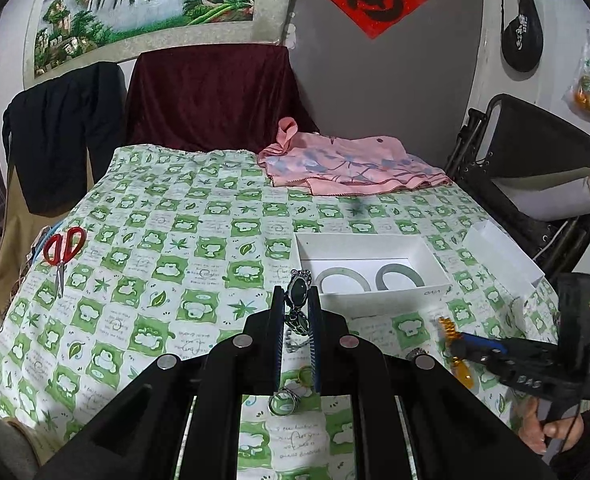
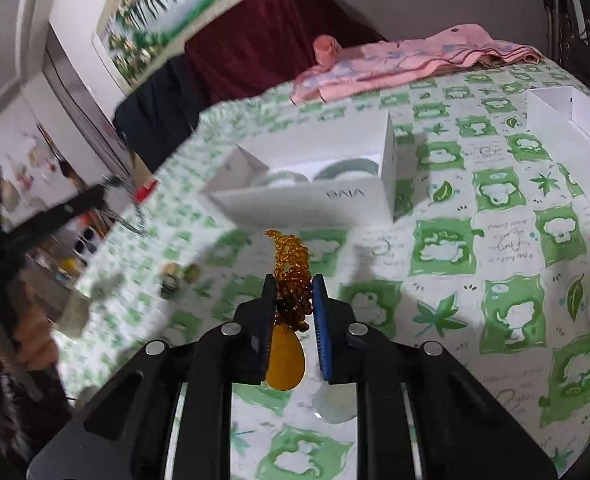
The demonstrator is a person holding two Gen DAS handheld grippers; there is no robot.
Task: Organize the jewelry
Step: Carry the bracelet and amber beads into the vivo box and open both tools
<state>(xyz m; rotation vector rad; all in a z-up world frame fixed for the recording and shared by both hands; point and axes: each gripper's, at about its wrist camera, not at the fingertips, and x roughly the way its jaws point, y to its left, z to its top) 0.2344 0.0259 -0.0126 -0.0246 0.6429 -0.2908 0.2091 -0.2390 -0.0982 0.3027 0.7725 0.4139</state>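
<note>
My left gripper (image 1: 297, 300) is shut on a silver bracelet set with dark green stones (image 1: 298, 289), lifted off the table and hanging between the pads. Beneath it lie a silver ring (image 1: 281, 402) and a gold ring (image 1: 305, 376). My right gripper (image 2: 293, 284) is shut on an amber bead necklace (image 2: 287, 248), whose yellow drop pendant (image 2: 285, 360) hangs between the fingers. An open white box (image 1: 427, 248) just beyond holds two jade bangles (image 1: 345, 276). In the left wrist view the right gripper (image 1: 467, 344) sits low at the right with the amber beads (image 1: 447, 326).
Red-handled scissors (image 1: 63, 248) lie at the table's left edge. A folded pink cloth (image 1: 351, 168) lies at the far side, and the white box lid (image 1: 503, 256) to the right of the box. A pale jade piece (image 2: 333, 408) lies under my right gripper. A black chair (image 1: 535, 160) stands at the right.
</note>
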